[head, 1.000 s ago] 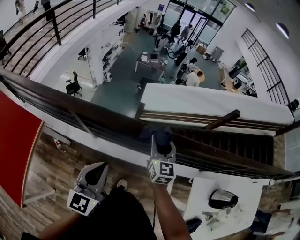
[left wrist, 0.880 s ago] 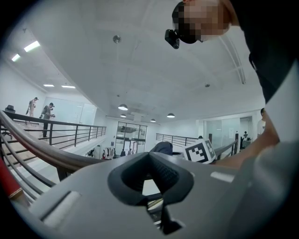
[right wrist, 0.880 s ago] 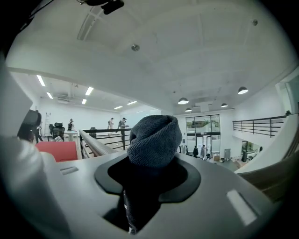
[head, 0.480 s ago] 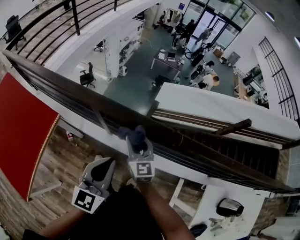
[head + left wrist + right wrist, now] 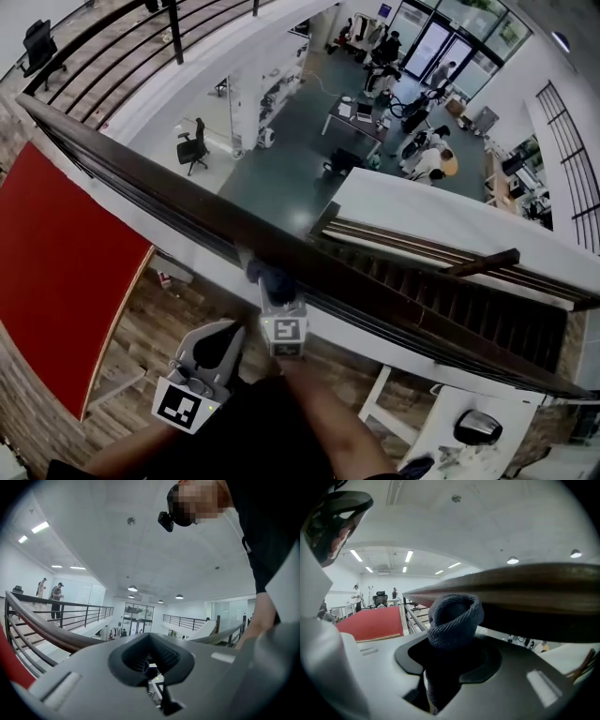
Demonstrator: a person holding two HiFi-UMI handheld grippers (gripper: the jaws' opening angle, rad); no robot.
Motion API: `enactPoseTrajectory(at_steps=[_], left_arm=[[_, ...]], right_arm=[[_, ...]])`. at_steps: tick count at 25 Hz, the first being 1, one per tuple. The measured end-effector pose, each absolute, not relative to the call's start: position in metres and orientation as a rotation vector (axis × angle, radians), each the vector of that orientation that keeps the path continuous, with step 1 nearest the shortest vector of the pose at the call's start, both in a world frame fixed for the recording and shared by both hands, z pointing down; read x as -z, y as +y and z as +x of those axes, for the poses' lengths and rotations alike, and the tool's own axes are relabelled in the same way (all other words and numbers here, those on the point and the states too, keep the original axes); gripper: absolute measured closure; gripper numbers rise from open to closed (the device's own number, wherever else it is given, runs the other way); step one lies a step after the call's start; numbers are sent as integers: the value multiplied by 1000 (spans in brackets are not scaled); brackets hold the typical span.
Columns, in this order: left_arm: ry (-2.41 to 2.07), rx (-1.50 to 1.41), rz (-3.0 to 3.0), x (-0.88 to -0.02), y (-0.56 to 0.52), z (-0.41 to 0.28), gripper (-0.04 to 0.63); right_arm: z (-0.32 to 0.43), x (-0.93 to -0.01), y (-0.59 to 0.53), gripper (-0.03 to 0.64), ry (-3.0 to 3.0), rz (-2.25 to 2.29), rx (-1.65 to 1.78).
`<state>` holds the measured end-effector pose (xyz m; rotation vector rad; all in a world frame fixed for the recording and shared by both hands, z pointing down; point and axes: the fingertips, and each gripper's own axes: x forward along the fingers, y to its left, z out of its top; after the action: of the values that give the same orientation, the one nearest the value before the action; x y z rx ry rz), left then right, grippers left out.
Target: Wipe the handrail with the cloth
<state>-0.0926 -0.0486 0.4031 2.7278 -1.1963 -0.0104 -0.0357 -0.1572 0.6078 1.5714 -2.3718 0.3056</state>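
The right gripper (image 5: 277, 292) squeezes the blue cloth (image 5: 454, 613) against the handrail (image 5: 178, 190), the left gripper (image 5: 220, 339) is closed and empty, and a loose squeeze could drop the cloth far down.

Far below, on grey floor (image 5: 272, 178): black office chair (image 5: 194, 142), a desk (image 5: 361, 117), some people (image 5: 431, 159) near glass doors (image 5: 441, 42). At left, large red panel (image 5: 56, 272). At lower right, white table (image 5: 431, 422) (dark rounded thing on it, kind unclear).

Our right hand-held gripper (image 5: 277, 296) is stretched out front, clamped on the cloth (image 5: 269, 276); our left hand-held gripper (image 5: 222, 337) sits low and close in, jaws together.
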Motion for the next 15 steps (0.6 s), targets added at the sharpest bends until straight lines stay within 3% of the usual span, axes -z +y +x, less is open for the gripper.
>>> enactPoseTrajectory(at_steps=[6, 15], left_arm=[[-1191, -52, 2713, -410, -71, -126, 595], [-1189, -105, 2680, -413, -83, -152, 595]], right_arm=[[-30, -661, -179, 463, -2231, 1643, -491], [-20, -685, -197, 463, -2117, 1627, -493]])
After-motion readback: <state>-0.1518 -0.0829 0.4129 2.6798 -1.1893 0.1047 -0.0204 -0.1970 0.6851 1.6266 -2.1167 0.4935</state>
